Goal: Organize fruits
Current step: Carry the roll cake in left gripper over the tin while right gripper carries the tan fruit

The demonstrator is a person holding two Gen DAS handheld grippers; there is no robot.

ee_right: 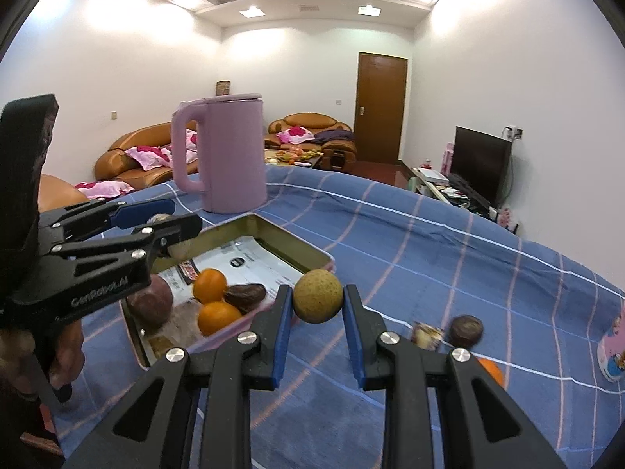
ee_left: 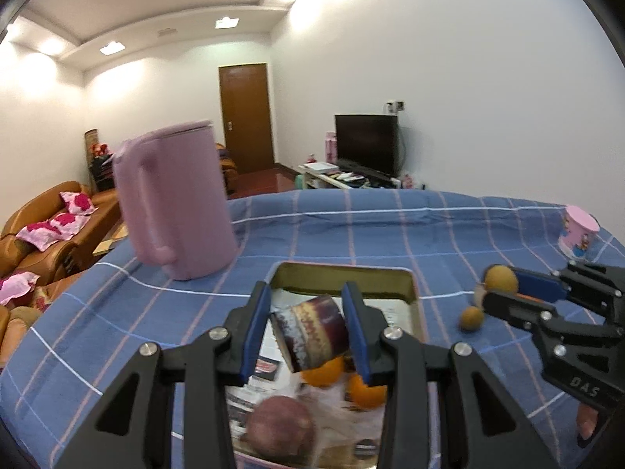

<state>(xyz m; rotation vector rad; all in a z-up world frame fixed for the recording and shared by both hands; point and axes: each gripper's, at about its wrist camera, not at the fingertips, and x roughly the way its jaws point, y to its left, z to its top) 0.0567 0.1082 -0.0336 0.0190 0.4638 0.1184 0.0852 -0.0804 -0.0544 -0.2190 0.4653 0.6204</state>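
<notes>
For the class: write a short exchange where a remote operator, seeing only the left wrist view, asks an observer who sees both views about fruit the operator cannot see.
Operator: Is any orange lying outside the tin?
Observer: Yes, one orange lies on the cloth, partly hidden behind the right gripper.
Operator: What is next to the two oranges in the tin?
Observer: A dark wrinkled fruit, right beside them near the tin's edge.

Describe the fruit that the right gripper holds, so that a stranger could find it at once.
Start at the tall pink kettle on the blue checked tablecloth, then come forward to the metal tray. Just past the tray's near corner, the right gripper pinches a round fruit. Unlike the oranges in the tray, it is dull yellow-brown and speckled.
</notes>
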